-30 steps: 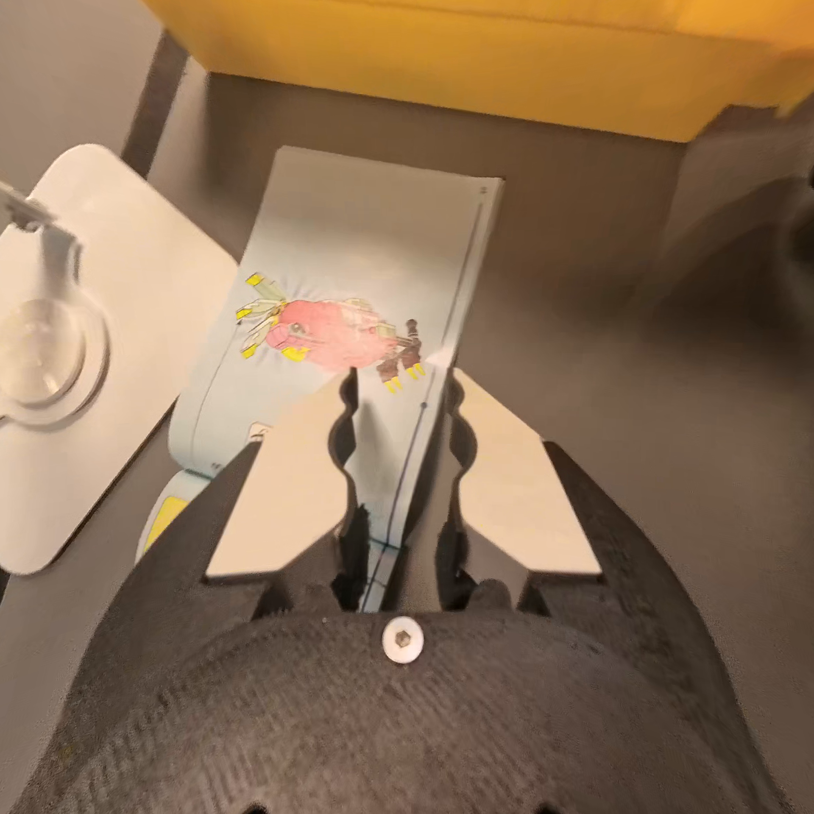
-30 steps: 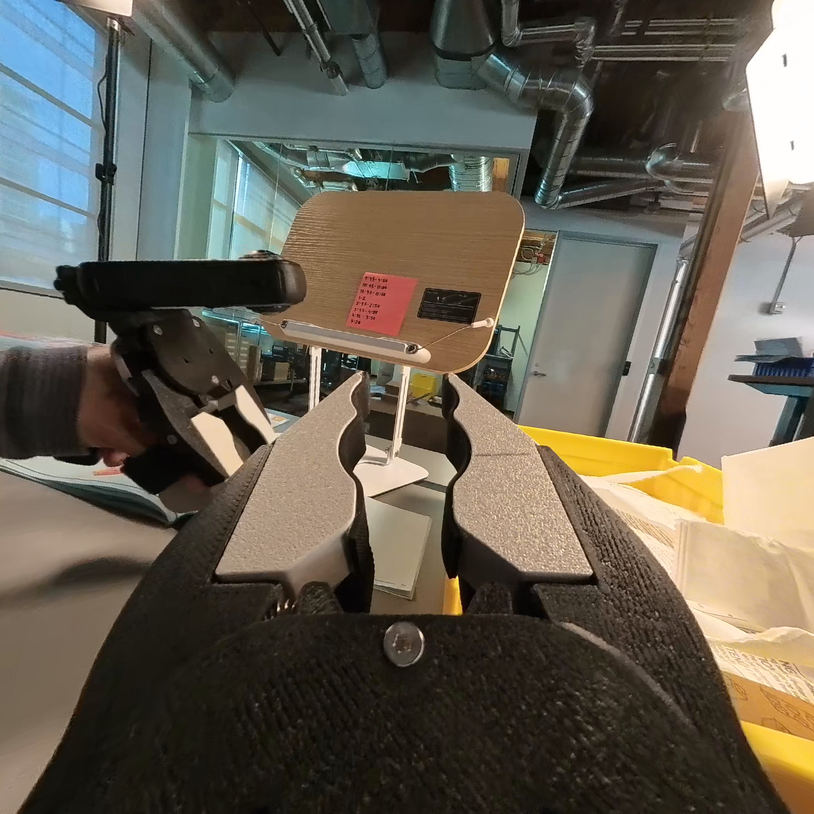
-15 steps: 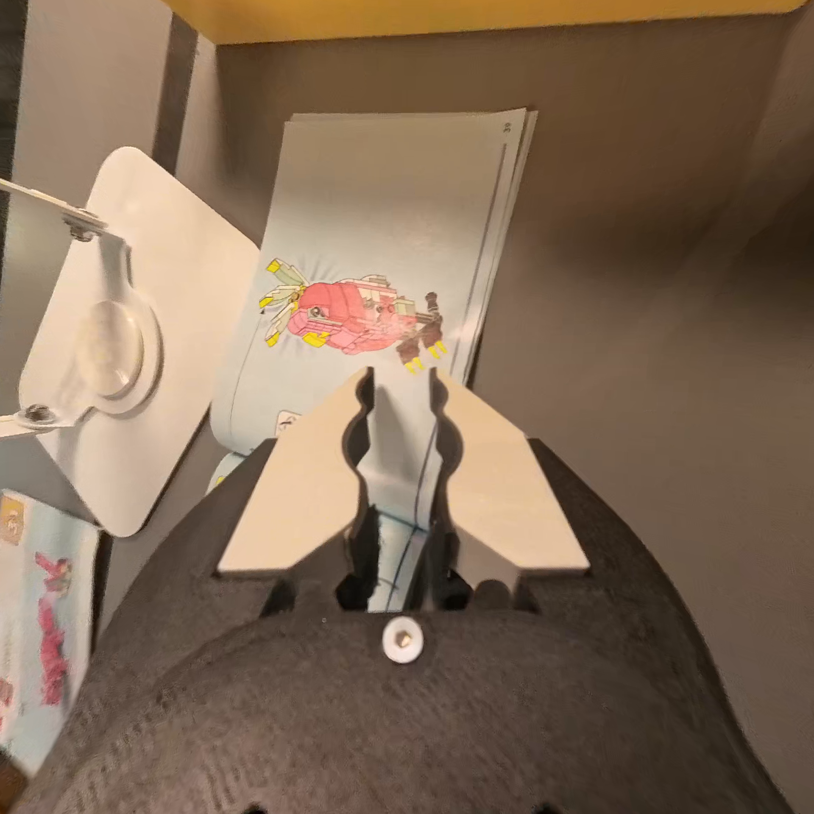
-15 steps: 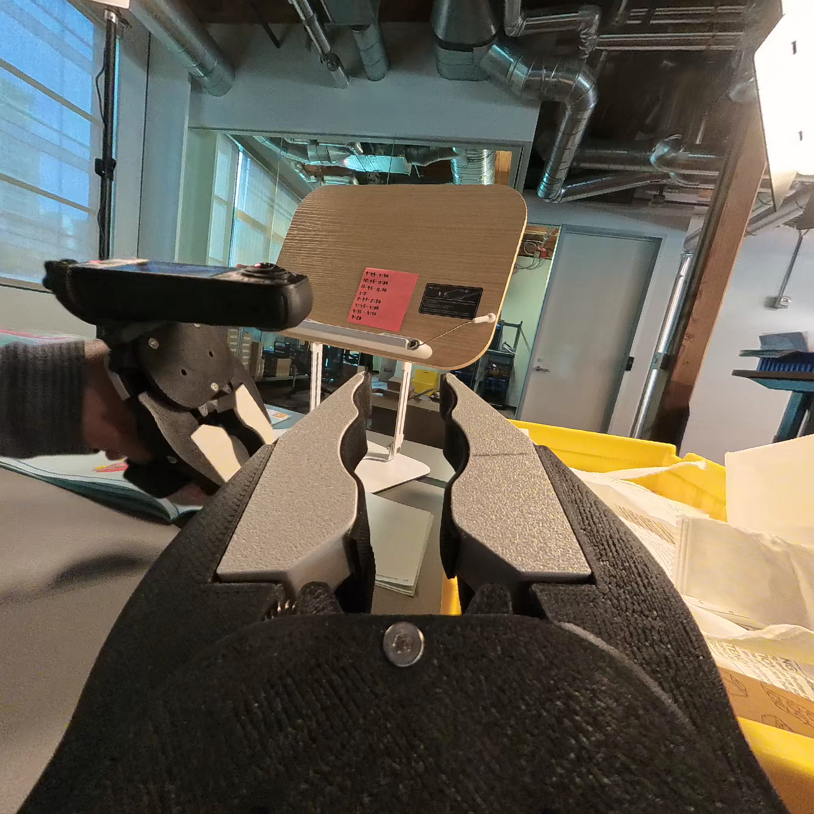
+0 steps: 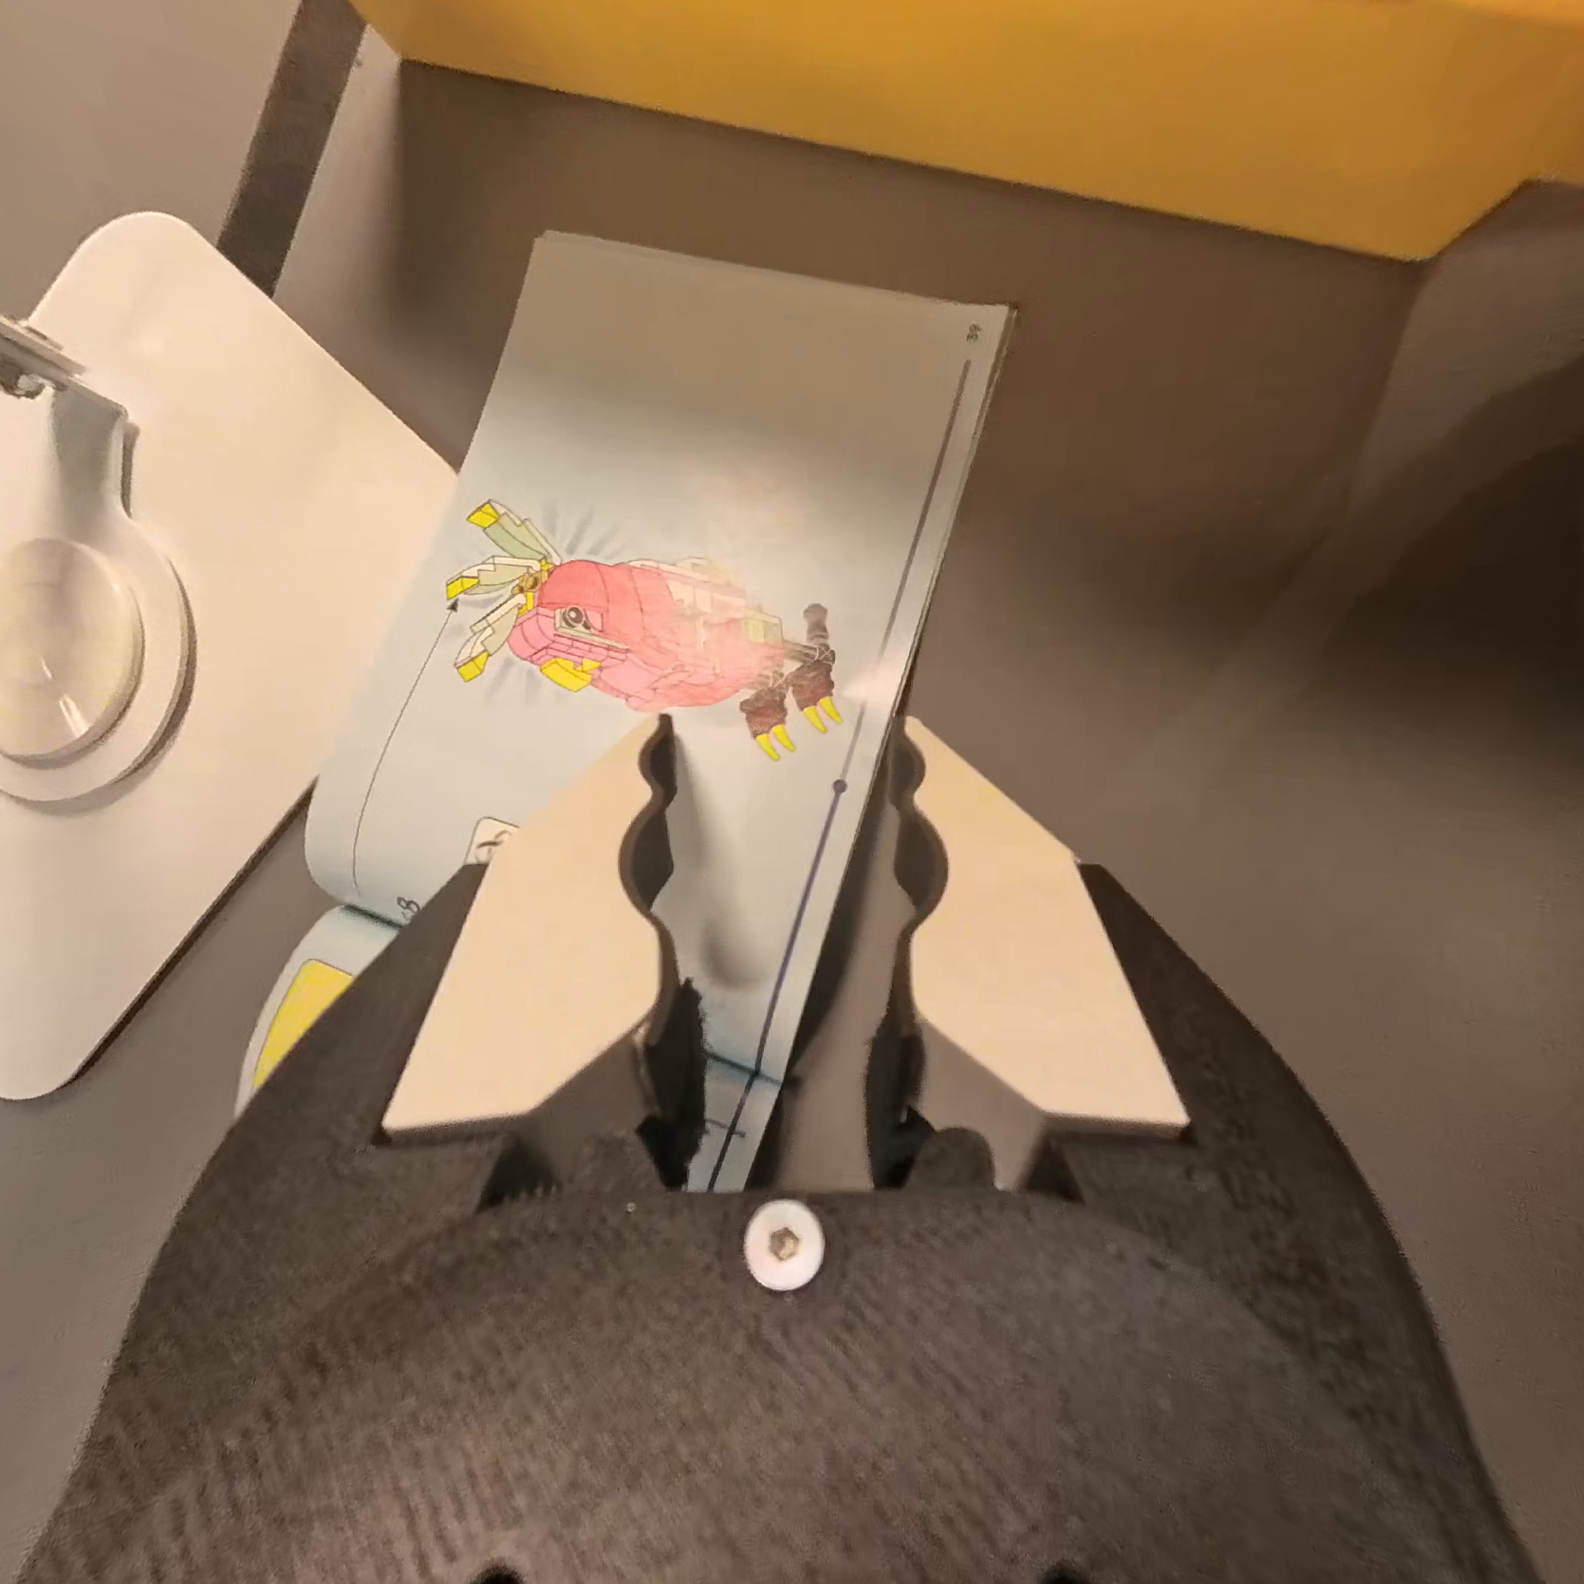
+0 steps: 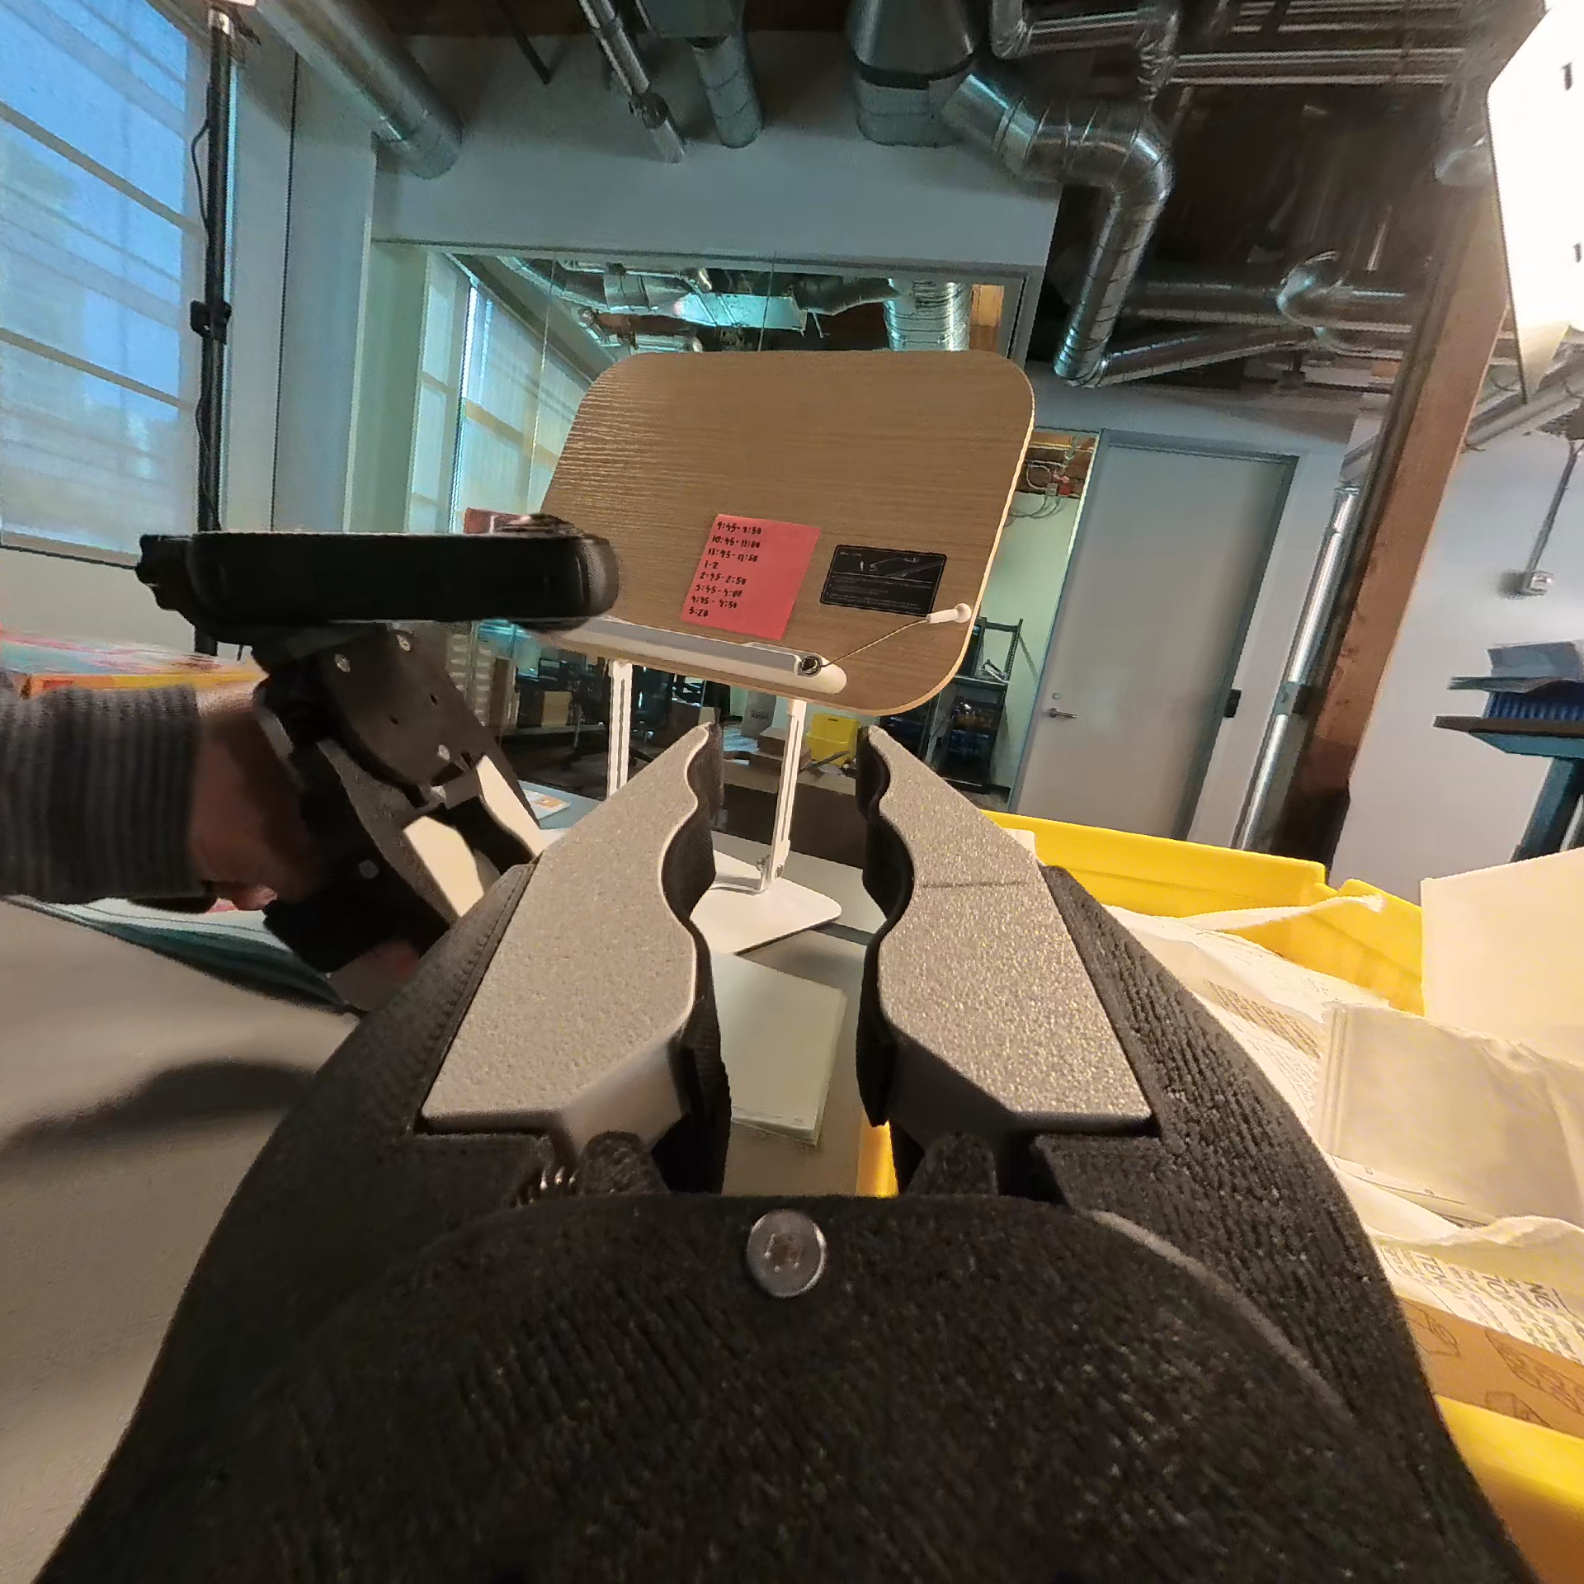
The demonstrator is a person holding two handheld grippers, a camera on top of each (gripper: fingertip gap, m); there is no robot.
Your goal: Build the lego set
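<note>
a gray table [image 5: 1200,771] carries the things. a booklet [image 5: 686,480] with a pink toy drawing lies on it. a white stand base [image 5: 257,514] sits just beside the booklet. a yellow bin [image 5: 943,77] stands at the table's far edge.

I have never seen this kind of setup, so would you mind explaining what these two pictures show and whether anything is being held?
A person holds a two-finger gripper in each hand; each carries a camera looking along its fingers. The left gripper looks down on a grey table, where a pale blue booklet page rises between its open fingers, beside a white stand base and a yellow bin. The right gripper, held above the table, is open and holds nothing. It faces a wooden book stand and the hand holding the left gripper.
</note>
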